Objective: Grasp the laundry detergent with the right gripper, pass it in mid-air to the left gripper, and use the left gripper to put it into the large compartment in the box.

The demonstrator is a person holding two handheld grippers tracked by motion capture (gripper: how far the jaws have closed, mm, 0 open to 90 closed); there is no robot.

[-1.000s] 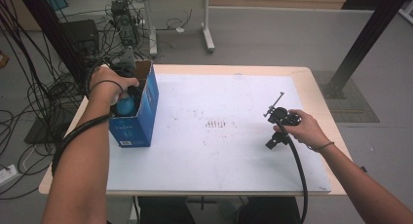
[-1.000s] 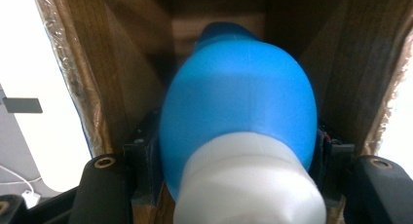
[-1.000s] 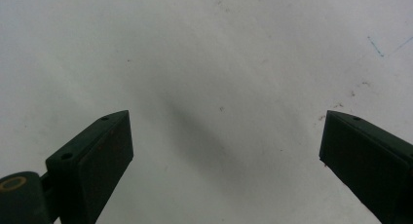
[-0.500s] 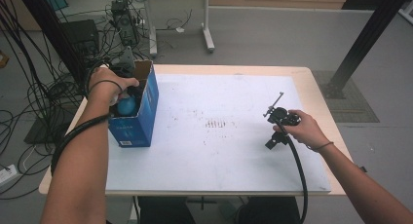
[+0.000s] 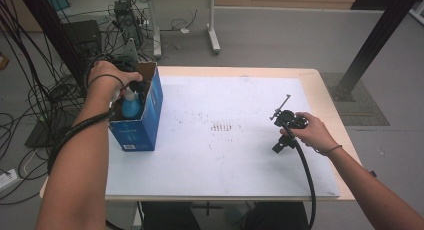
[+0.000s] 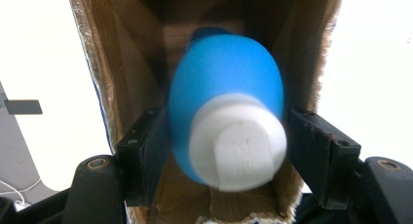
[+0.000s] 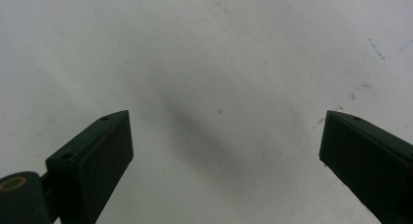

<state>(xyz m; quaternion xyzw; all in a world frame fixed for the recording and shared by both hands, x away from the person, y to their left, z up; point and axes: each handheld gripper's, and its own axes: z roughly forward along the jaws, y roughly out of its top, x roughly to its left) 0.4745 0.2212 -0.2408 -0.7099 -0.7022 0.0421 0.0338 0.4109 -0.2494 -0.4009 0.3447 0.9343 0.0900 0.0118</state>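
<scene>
The blue bottle [image 6: 226, 104] with its white cap [image 6: 237, 146] was seen inside the open blue cardboard box [image 5: 150, 112], which stood at the left edge of the white table top [image 5: 225, 155]. In the left gripper view the two black jaws of the left gripper [image 6: 229, 151] were placed on both sides of the bottle, against its sides just behind the cap, so the bottle was judged to be pinched, though the contact on the right side was not fully clear. From the high view the left hand [image 5: 107, 77] was seen over the far end of the box, with the bottle under it.

The right gripper [image 7: 226, 151] was held far to the right of the box, above the bare table top, with its jaws spread wide and nothing between them.

Several risks could be expected from here. The bottle body was round and smooth, and it was held near its shoulder – it could slip or turn between the jaws if it was lifted quickly. The box walls were close to both jaws, so a jaw could be caught on the cardboard edge and the box could be dragged or tipped with it. The box was not steadied by the right gripper – this made a shift more probable.
</scene>
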